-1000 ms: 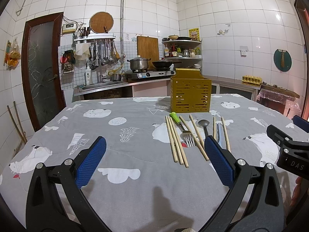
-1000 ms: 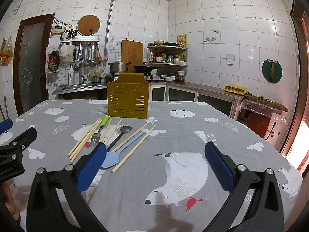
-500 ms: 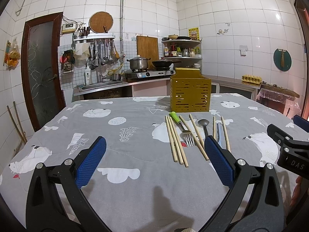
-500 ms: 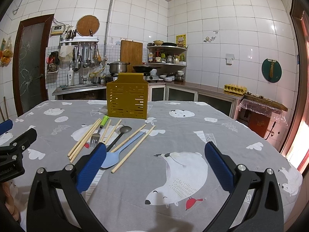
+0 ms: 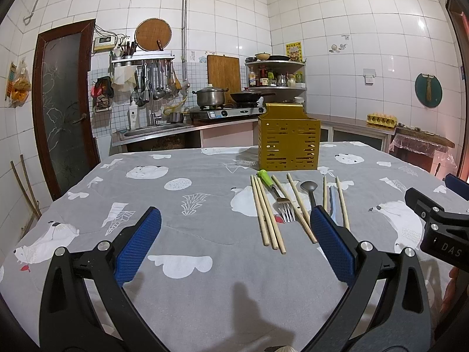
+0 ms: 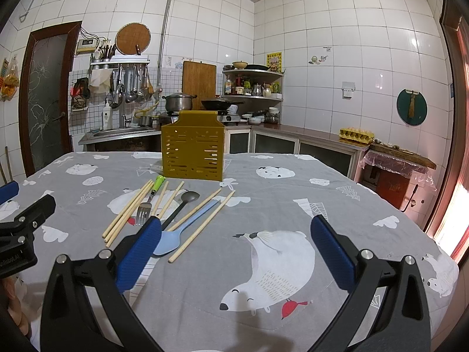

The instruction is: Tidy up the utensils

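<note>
Plainly, nothing had been picked up yet.
Left gripper (image 5: 234, 237): hovered low over the table, fingers (image 5: 137, 245) spread wide, nothing between them; it faced the near ends of the utensils, probably so any one could be taken by its end.
Right gripper (image 6: 236, 242): also spread wide and empty; its left finger (image 6: 139, 252) sat in front of the spoon bowls, and whether it touched them could not be told.
Holder (image 5: 288, 140): yellow slotted box, upright at the far side of the table (image 5: 205, 278), just behind the row; looked like the destination, no handles seen above its rim.
Chopsticks (image 5: 268, 214): several loose wooden sticks lying flat, three close together at the left of the row, others scattered among the cutlery; laid lengthwise toward the holder, which should ease a straight lift.
Fork (image 5: 280, 196): green handle pointing at the holder, tines toward the grippers, between chopsticks.
Dark spoon (image 6: 181, 206): flat, bowl toward the holder.
Blue spoon (image 6: 181, 230): flat, bowl nearest the right gripper, between two chopsticks.
Judgement: sorting not begun; sticks so close together risked a double pick.
</note>
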Action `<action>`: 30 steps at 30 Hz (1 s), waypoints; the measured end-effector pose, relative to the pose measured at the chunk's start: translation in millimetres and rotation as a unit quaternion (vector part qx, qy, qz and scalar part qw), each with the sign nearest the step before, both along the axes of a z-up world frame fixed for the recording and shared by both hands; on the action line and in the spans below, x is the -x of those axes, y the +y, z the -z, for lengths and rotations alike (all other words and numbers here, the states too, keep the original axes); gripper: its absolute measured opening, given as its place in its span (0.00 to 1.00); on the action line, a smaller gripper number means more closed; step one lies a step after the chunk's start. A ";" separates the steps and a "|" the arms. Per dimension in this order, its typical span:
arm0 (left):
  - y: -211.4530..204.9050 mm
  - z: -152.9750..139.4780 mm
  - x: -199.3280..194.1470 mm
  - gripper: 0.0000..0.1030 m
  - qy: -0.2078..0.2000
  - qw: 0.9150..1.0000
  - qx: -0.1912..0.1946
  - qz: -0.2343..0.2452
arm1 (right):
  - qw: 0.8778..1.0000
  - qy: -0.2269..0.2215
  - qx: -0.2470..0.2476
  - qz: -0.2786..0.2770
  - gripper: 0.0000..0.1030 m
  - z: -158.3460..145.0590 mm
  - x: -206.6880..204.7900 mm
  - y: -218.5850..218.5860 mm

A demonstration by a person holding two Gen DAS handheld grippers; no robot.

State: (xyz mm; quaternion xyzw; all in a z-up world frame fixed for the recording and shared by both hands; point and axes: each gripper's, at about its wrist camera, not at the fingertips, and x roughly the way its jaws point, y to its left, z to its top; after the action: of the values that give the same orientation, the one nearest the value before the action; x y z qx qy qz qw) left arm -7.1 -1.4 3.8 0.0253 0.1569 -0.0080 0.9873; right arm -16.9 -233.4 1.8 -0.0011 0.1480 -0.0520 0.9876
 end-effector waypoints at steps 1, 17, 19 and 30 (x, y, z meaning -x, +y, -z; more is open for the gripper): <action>0.2 -0.3 0.2 0.95 -0.001 1.000 0.000 0.000 | 1.000 0.000 0.000 0.000 0.96 -0.1 -0.2 -0.3; 1.0 -1.0 2.3 0.95 -0.007 1.000 0.002 0.003 | 1.000 -0.001 -0.009 -0.001 0.96 -0.6 0.1 -5.3; 1.4 -1.0 2.4 0.95 -0.006 1.000 0.003 0.006 | 1.000 -0.003 -0.017 -0.004 0.96 0.0 1.0 -6.9; 4.1 -1.7 4.0 0.95 -0.014 1.000 0.008 0.004 | 1.000 -0.013 -0.010 0.004 0.96 -0.7 5.4 -2.3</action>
State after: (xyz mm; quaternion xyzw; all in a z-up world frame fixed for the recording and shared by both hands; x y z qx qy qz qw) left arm -11.1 2.7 5.5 0.0177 0.1427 -0.0127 0.9895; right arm -22.3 -235.7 2.5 0.0101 0.1353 -0.0541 0.9893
